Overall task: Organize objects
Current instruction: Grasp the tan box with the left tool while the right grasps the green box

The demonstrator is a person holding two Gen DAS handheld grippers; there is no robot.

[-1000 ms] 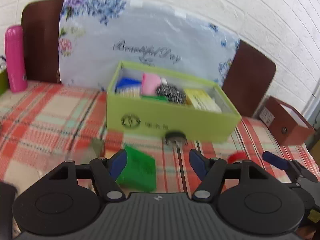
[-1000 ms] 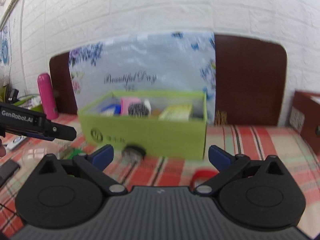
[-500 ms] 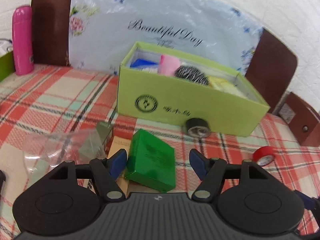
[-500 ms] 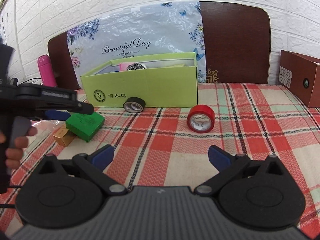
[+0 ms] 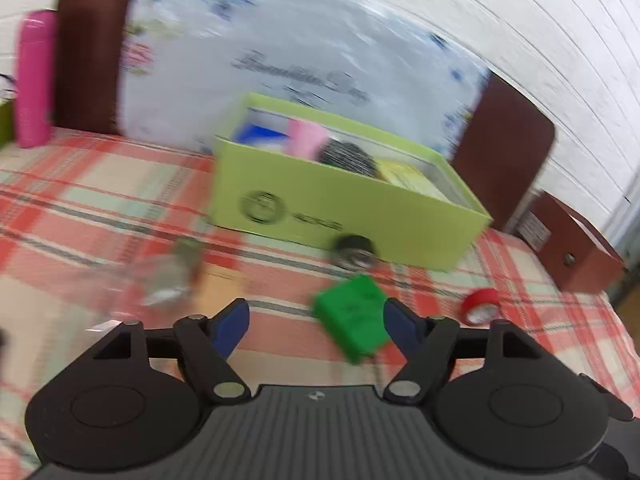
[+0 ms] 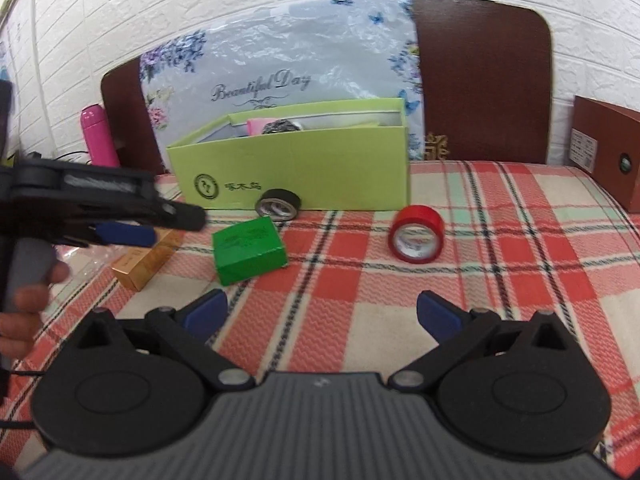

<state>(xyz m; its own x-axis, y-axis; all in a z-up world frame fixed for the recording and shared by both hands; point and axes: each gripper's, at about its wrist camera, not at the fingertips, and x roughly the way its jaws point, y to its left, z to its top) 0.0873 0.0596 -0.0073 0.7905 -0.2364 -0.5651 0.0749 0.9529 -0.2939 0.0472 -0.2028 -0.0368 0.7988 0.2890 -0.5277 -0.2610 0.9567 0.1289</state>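
— Step in hand?
— Lining up the left hand-held gripper point(image 5: 316, 320) on the small green box point(image 5: 352, 316); jaws apart, just widened, box lying loose on the counter point(image 6: 500, 280) beside one blue pad.
— Right hand-held gripper point(image 6: 320, 312)?
— Jaws apart, holding nothing, facing the red tape roll point(image 6: 417, 239).
— Next?
— Probably centring, closing, then lifting toward the lime box point(image 6: 296, 168).

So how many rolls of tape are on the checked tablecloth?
2. A black roll of tape leans against the lime-green cardboard box; a red roll of tape stands right of it. More may hide inside the box.
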